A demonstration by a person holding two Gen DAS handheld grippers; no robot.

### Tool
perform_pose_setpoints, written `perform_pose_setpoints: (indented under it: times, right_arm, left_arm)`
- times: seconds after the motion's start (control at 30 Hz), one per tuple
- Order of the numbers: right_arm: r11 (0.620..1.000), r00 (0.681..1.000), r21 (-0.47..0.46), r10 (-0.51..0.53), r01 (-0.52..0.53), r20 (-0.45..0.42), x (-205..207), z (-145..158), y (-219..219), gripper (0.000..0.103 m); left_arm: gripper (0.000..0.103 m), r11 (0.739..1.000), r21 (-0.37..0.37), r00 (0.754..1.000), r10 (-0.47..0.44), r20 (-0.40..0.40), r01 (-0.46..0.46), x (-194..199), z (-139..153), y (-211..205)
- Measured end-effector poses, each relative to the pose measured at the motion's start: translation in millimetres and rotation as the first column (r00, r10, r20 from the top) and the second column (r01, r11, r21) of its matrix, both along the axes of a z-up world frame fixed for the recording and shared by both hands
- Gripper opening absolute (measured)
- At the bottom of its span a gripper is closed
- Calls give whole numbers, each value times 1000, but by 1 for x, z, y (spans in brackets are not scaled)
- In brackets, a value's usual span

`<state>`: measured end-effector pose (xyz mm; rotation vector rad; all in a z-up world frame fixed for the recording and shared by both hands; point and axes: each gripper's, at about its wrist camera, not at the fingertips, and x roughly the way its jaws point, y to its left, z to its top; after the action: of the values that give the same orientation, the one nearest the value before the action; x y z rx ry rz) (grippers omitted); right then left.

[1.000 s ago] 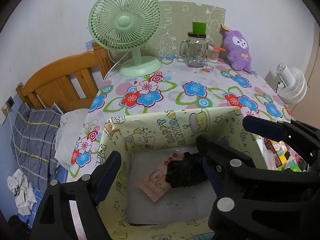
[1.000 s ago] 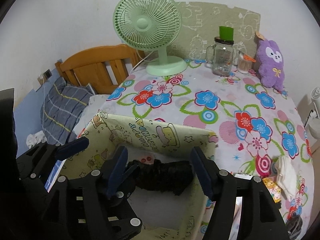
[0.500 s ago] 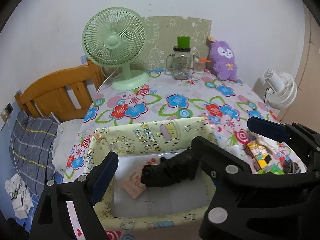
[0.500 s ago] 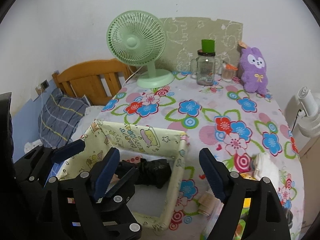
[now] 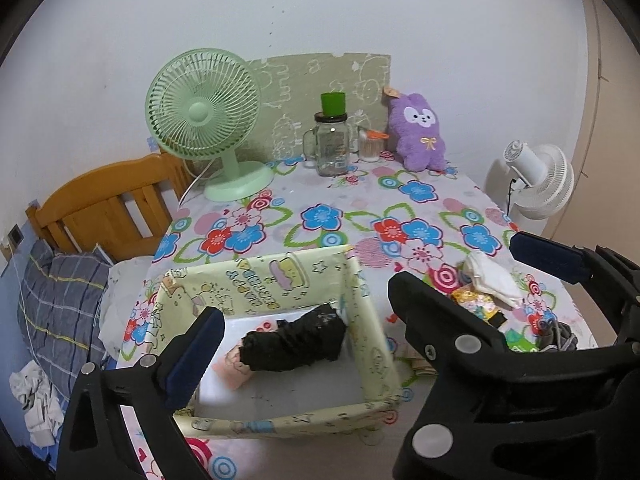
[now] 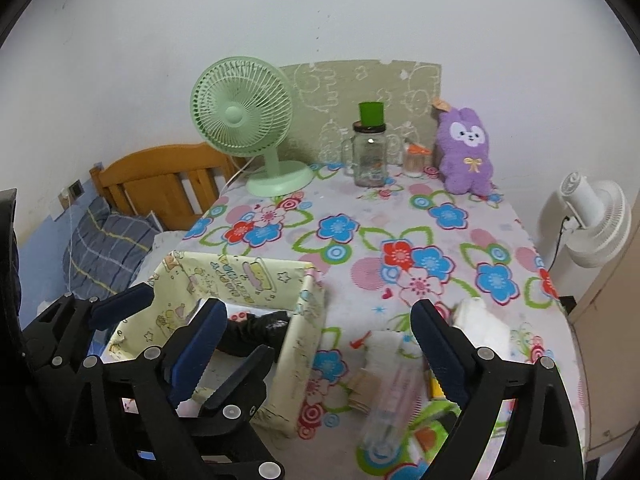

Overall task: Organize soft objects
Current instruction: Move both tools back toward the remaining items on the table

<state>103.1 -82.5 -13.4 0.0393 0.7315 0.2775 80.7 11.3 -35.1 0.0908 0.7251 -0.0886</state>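
Observation:
A pale yellow cartoon-print fabric box [image 5: 256,284] stands at the table's near left; it also shows in the right wrist view [image 6: 304,344]. A black soft roll [image 5: 294,340] and a pink item [image 5: 232,368] lie inside it. My left gripper [image 5: 304,332] is open and empty above the box. My right gripper [image 6: 320,352] is open and empty, to the right of the box over a pile of small things. A white folded cloth [image 5: 492,276] and a grey soft item [image 5: 558,334] lie to the right of the box.
A green desk fan [image 5: 204,120], a glass jar with a green cap [image 5: 332,144] and a purple plush bunny [image 5: 420,132] stand at the table's far edge. A white fan [image 5: 536,184] stands off the right side. A bed with a wooden headboard [image 5: 104,204] is at left.
Both grippers have drawn back and risen from the box, the right one moving rightward. The black roll stays in the box. The items to the right of the box have come into view.

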Motion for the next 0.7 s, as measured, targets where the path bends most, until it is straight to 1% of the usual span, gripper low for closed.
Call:
perform_pose_setpoints:
  times: [0.17,0.3,0.5,0.7]
  right_arm:
    - [999,999,-22,-45,46,24,-10,7,-14,95]
    - [998,997,-19,-66,67,41,-16,10,-28,95]
    - [994,993,-23,-104,105,46,-24,11,-49,95]
    - [989,988,-43,-138,141,63,-33,8,-70,95]
  left_arm:
    - [101,1000,-5,1000,-16,6,16,-4,4,-12]
    - [101,999,-10,999,-34,15,34,-7,7,-25]
    - [101,998,2,998,-57,24,57,-12,6,-48]
    - [101,996,-5,995,-94,24,95,-15,1,-69]
